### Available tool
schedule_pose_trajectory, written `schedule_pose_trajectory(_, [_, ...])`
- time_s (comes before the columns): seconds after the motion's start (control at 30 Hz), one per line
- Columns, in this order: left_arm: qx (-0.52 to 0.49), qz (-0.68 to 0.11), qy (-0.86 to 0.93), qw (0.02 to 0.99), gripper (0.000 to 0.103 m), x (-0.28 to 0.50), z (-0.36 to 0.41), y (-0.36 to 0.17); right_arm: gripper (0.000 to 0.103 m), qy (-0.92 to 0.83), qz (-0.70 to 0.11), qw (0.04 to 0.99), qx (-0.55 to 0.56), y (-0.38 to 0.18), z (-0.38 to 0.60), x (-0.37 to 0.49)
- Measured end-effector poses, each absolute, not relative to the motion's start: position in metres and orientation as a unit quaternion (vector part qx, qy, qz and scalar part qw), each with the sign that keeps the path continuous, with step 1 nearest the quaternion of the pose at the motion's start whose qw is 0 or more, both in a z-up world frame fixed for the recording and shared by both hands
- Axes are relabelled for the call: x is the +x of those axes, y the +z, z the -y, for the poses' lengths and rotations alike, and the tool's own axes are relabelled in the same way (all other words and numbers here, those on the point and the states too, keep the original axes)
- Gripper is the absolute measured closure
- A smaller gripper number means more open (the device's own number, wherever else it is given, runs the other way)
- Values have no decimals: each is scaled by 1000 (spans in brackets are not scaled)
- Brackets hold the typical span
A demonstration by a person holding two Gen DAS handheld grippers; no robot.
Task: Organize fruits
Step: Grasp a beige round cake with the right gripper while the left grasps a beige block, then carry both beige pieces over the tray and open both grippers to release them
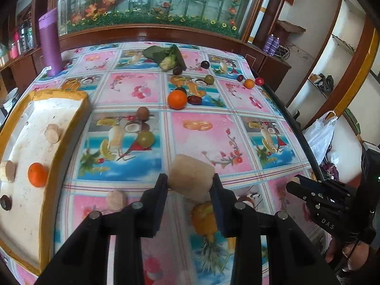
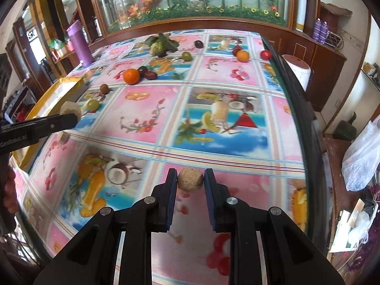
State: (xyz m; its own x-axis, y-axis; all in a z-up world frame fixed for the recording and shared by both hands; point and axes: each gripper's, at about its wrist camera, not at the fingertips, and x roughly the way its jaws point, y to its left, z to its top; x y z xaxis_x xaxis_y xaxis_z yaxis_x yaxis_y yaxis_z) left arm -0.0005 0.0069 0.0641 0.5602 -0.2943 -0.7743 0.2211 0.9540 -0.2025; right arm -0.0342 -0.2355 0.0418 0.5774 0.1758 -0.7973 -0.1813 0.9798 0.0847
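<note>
My left gripper [image 1: 190,182] is shut on a pale beige cylindrical fruit chunk [image 1: 191,177], lifted above the patterned tablecloth [image 1: 209,133]. A white foam tray with a yellow rim [image 1: 64,142] lies to its left and holds an orange [image 1: 37,174], two pale chunks [image 1: 53,130] and a dark fruit [image 1: 6,202]. My right gripper [image 2: 190,180] is shut on a small round brown fruit [image 2: 190,179] near the table's front right. On the cloth lie an orange [image 1: 177,99], a red date [image 1: 194,99], a brown fruit [image 1: 143,113], a green grape [image 1: 146,138] and another pale chunk [image 1: 116,198].
A leafy vegetable [image 1: 166,57], dark plums [image 1: 205,64], a green fruit [image 1: 209,78], a small orange [image 1: 249,83] and a red tomato [image 1: 259,81] lie at the far side. A purple bottle [image 1: 49,45] stands far left. The table's right edge [image 2: 299,118] drops toward plastic bags [image 2: 361,156].
</note>
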Motion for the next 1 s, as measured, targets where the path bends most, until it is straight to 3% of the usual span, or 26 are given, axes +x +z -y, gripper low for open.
schedule_pose_trajectory(1.0, [-106, -425, 29, 898, 65, -32, -242, 61, 81, 277, -411, 861, -113, 72, -24, 34])
